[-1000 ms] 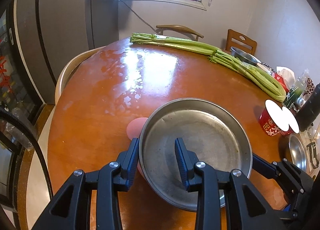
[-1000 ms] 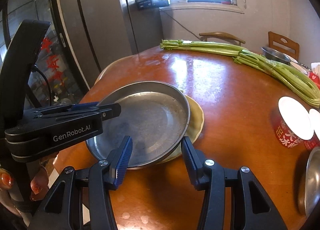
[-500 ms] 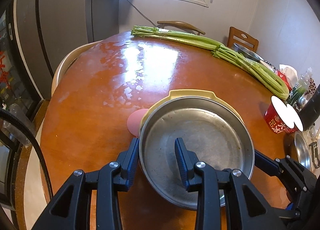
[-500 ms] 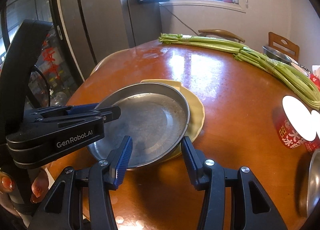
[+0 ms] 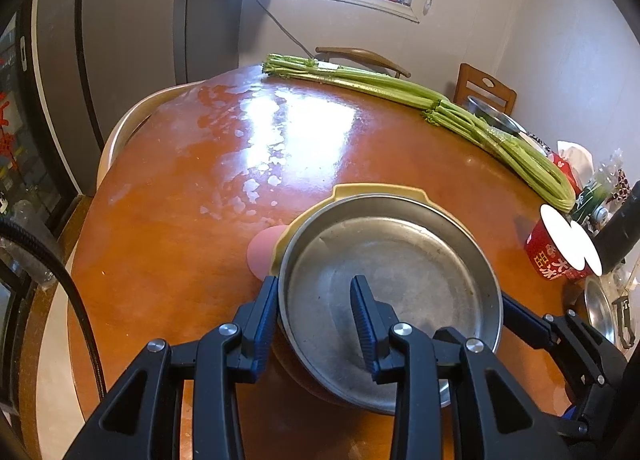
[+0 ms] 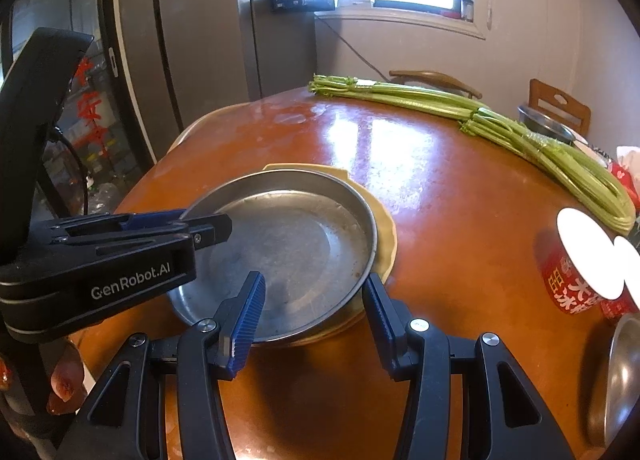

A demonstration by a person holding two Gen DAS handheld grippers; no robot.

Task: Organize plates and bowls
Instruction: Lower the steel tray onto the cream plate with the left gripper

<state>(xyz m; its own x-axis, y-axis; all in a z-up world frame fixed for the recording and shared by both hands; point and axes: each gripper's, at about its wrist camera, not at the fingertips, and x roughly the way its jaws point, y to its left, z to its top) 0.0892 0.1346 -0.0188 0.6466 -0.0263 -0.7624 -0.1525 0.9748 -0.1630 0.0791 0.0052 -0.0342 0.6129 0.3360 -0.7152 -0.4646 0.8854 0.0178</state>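
Stainless steel pan [image 5: 394, 260], round and shallow, sits over a yellow plate [image 5: 376, 191] on our orange-brown wooden table [image 5: 224, 163]; the plate's rim shows at the pan's far and left edges. We record our left gripper [image 5: 316, 314] with jaws parted, one finger outside the pan's near-left rim and the other over its interior; whether either pad presses the metal we cannot tell. Our right gripper [image 6: 314, 310] is spread wide, straddling the pan's near-right rim, one finger above the interior and the other beside the yellow plate. A pink disc [image 5: 262, 250] protrudes from under the plate at left. Also listed: long celery stalks [image 5: 420, 99] across the far side, a red paper cup [image 6: 576, 268] at right, a second steel bowl [image 6: 620, 380] at the right edge.
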